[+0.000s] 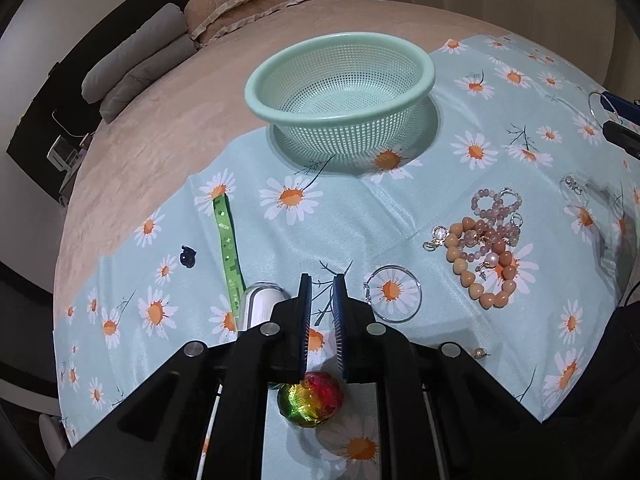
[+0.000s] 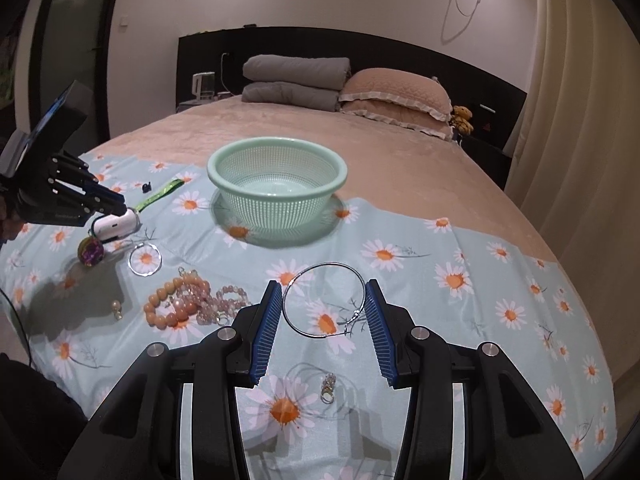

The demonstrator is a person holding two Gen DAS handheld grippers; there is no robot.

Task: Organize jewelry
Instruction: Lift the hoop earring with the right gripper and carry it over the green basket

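Daisy-printed pale blue cloth covers a beige bed. At left, the left gripper hangs with jaws nearly closed on nothing above an iridescent faceted ball. Beyond, centre, sits a mint-green perforated plastic basket. Nearer lies a peach-and-pink bead bracelet heap. Rightward, the right gripper clamps a thin silver hoop.

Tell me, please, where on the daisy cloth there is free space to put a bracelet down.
Bare cloth lies between the mint green plastic mesh basket and the thin silver wire hoop in the right tongs, and to the basket's right. It is crowded around the pile of orange and pink bead bracelets.
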